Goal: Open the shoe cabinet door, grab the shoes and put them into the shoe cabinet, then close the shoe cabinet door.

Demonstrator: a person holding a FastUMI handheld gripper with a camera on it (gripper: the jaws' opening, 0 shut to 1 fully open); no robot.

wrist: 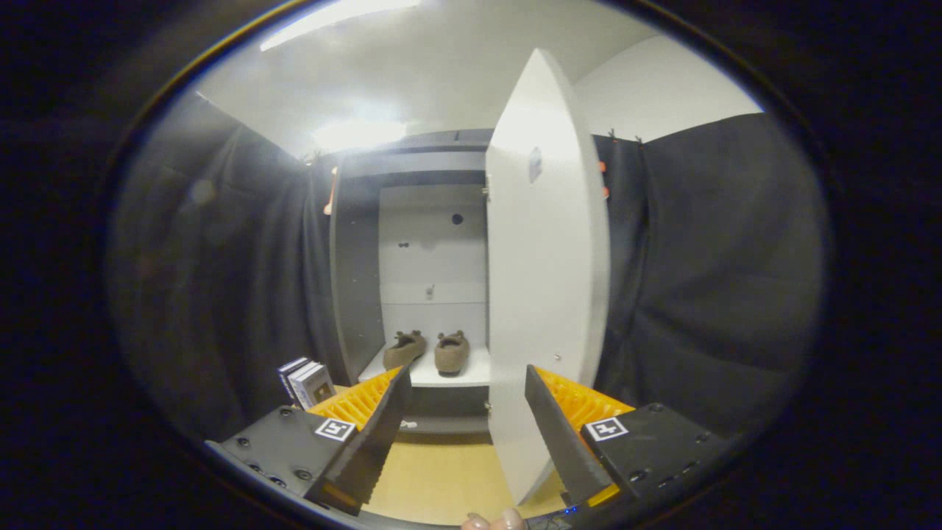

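one gripper (465, 412), its two fingers spread wide apart with nothing between them but bare wooden floor (441, 471). one shoe cabinet (412, 221) stands straight ahead, beyond the fingers, with one white door (544, 265) swung open toward the camera — the door's lower edge sits just beside the right finger, though whether they touch is hard to tell. two brown shoes (428, 350) rest side by side on the cabinet's white bottom shelf (471, 374), well beyond the fingertips and slightly left of the door. a small stack of boxes (305, 381) — about three — stands on the floor left of the cabinet. fingertips of a person's hand (494, 521) show near the gripper's base.
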